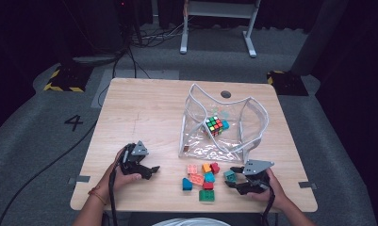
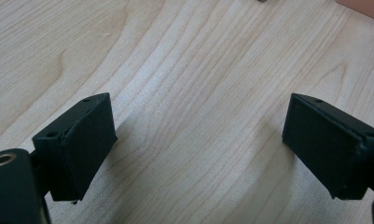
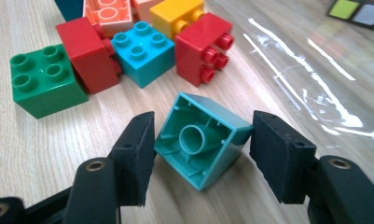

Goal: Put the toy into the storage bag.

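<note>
Fingers of the right gripper (image 3: 201,149) clamp one teal brick (image 3: 201,140), tilted on the desk (image 3: 45,154); left gripper (image 2: 198,144) fingers stand apart; two red bricks (image 3: 201,46), one green brick (image 3: 45,84) at upper left.

High view looks down on the whole table (image 1: 144,113); gripper views sit close above it, sharing its wood.

The table (image 1: 144,117) is brightly lit from above while the surrounding room is left dark. Glare streaks are seen on the clear plastic bag (image 3: 315,88). Soft shadows are cast beside the blocks (image 3: 142,51); far edges are blurred.
</note>
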### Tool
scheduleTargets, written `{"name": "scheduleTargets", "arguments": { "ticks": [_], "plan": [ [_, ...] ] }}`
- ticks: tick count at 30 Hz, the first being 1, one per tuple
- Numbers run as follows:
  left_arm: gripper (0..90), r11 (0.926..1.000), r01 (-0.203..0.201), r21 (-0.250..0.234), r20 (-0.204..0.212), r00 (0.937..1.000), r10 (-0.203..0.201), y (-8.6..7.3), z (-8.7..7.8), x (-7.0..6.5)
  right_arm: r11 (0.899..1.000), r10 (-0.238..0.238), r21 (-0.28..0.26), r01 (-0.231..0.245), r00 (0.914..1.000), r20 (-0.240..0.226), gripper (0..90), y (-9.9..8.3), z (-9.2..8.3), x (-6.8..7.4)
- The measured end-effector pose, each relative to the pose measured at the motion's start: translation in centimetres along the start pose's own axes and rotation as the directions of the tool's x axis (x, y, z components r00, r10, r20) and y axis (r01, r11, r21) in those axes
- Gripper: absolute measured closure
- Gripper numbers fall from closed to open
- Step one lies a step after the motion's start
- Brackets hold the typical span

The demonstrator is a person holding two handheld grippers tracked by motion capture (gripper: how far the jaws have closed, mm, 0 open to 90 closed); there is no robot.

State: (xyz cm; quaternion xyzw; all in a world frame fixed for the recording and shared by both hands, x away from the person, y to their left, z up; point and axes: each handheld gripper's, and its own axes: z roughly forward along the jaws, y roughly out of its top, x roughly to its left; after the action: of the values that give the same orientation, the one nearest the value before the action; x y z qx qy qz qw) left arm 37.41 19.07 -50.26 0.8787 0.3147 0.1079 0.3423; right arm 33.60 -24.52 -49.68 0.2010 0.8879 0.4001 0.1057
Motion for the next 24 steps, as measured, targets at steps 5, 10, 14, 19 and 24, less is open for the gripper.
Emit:
{"name": "scheduleTargets", "arguments": {
  "ticks": [5,10,14,19,24],
  "plan": [
    [9.6,1.0000,0.000,0.000,0.000,1.0000,0.000,0.0,0.0,0.0,0.999,0.032,-0.010,-0.031,0.9993,0.021,41.4,-0.3,-1.0,-0.8],
    [9.6,1.0000,0.000,0.000,0.000,1.0000,0.000,0.0,0.0,0.0,0.999,0.048,-0.005,-0.048,0.9976,0.049,41.5,-0.6,-2.1,-1.2],
    [9.6,1.0000,0.000,0.000,0.000,1.0000,0.000,0.0,0.0,0.0,0.998,0.067,-0.017,-0.066,0.9958,0.062,41.5,-1.0,-3.3,-1.9],
    [9.6,1.0000,0.000,0.000,0.000,1.0000,0.000,0.0,0.0,0.0,0.995,0.093,-0.047,-0.089,0.9918,0.087,41.5,-1.6,-5.3,-2.8],
    [9.5,1.0000,0.000,0.000,0.000,1.0000,0.000,0.0,0.0,0.0,0.991,0.122,-0.071,-0.113,0.9823,0.142,41.5,-2.0,-7.5,-3.9]
  ]
}}
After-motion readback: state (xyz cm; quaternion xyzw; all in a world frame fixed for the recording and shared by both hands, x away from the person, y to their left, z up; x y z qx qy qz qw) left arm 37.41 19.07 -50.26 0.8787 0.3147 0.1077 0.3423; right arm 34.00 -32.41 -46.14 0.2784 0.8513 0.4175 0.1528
